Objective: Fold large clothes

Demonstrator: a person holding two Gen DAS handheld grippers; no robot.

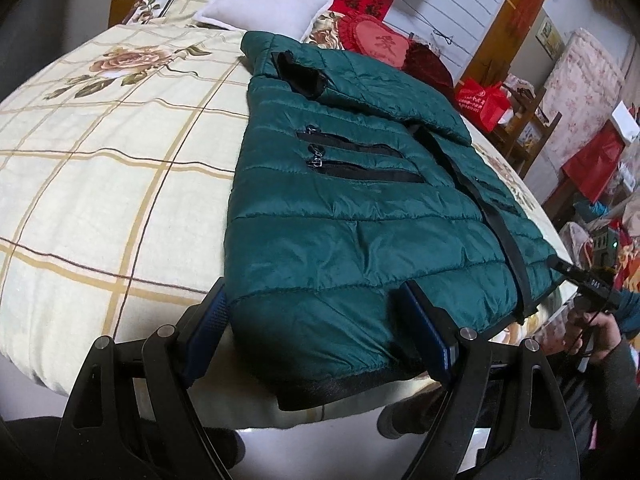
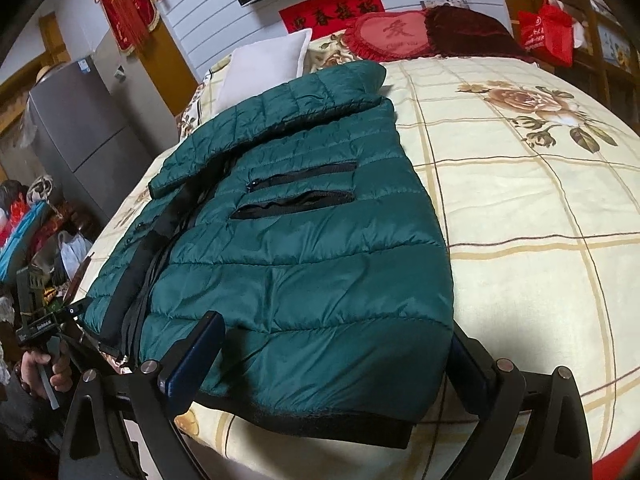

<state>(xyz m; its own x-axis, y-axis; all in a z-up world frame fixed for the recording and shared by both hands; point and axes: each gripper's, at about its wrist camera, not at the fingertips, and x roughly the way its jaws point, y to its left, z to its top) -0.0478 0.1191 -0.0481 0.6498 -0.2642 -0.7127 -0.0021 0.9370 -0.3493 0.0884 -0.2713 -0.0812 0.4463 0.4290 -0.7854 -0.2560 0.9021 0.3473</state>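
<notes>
Green jacket [image 1: 360,208] lies flat on bed [image 1: 100,184], hem near us; left gripper [image 1: 320,328] and right gripper [image 2: 336,364] both wide open around hem corners, not pinching; we squeeze both together, lift evenly, fold hem up to collar.

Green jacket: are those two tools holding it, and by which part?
Nothing looks gripped yet. The left gripper and right gripper each straddle a bottom hem corner of the green jacket, jaws wide open, not pinching.
</notes>
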